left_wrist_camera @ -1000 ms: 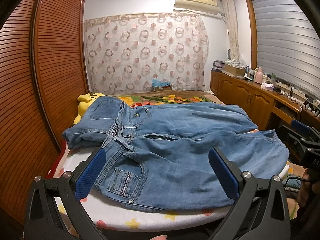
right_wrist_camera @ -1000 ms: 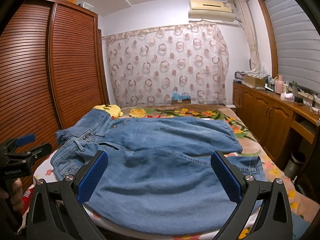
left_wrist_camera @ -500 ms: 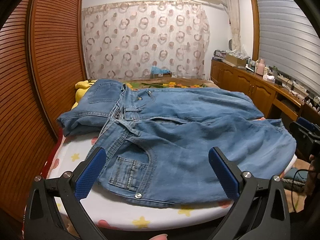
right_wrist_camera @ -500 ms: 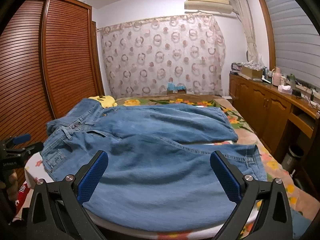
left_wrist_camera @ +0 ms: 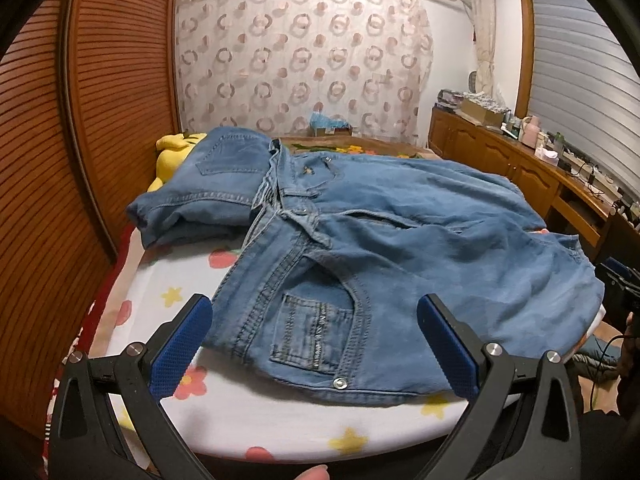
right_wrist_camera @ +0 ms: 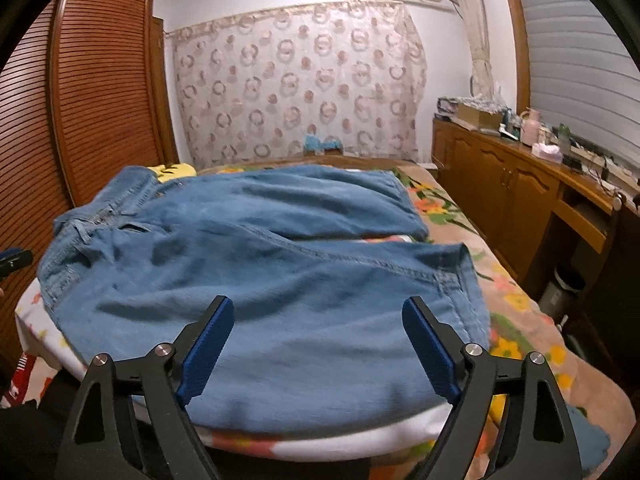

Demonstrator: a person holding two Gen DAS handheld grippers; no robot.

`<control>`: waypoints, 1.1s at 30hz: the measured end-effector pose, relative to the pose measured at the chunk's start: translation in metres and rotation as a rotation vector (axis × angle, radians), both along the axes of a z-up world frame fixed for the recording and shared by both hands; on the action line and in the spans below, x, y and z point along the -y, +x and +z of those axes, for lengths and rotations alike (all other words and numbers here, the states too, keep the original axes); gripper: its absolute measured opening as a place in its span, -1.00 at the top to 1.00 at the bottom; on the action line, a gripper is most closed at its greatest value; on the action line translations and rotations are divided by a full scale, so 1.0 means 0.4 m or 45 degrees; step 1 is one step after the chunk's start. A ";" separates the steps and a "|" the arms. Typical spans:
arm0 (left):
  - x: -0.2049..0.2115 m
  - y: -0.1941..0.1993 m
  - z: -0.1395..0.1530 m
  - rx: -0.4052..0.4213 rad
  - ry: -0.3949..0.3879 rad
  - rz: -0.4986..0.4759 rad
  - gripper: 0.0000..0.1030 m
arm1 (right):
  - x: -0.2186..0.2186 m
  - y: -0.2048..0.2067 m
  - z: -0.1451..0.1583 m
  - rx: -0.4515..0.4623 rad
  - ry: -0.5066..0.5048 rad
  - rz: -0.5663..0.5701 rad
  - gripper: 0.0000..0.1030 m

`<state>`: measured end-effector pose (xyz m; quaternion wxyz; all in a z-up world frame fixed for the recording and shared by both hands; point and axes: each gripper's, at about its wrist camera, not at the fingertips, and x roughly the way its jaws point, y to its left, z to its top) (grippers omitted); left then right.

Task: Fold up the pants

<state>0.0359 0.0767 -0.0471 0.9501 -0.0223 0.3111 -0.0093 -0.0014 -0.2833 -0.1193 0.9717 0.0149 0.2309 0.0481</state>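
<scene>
Blue jeans (left_wrist_camera: 360, 248) lie spread flat on the bed, waistband to the left, legs running right. A second folded pair of jeans (left_wrist_camera: 208, 192) lies behind the waistband at the left. My left gripper (left_wrist_camera: 314, 340) is open and empty, just above the front pocket near the bed's front edge. In the right wrist view the jeans (right_wrist_camera: 280, 280) fill the middle. My right gripper (right_wrist_camera: 318, 344) is open and empty, low over the near leg. The left gripper's tip (right_wrist_camera: 14, 260) shows at the left edge.
The bed (left_wrist_camera: 224, 412) has a white flowered sheet. A yellow plush toy (left_wrist_camera: 172, 152) lies at the far left. A slatted wooden wardrobe (left_wrist_camera: 60, 160) stands on the left. A wooden cabinet (right_wrist_camera: 512, 192) with clutter lines the right wall. A bin (right_wrist_camera: 560, 292) stands beside the bed.
Both grippers have moved forward and down toward the jeans. The right gripper's jaws stand slightly narrower. The jeans have not moved.
</scene>
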 end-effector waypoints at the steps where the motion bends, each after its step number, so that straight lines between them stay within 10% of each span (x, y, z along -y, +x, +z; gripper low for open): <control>1: -0.004 0.002 -0.006 -0.006 0.001 -0.001 -0.99 | -0.003 0.002 0.005 -0.009 -0.003 -0.005 -0.64; 33: -0.167 0.075 -0.161 -0.232 -0.085 0.092 -0.28 | 0.066 0.023 0.021 -0.137 0.017 -0.100 -0.31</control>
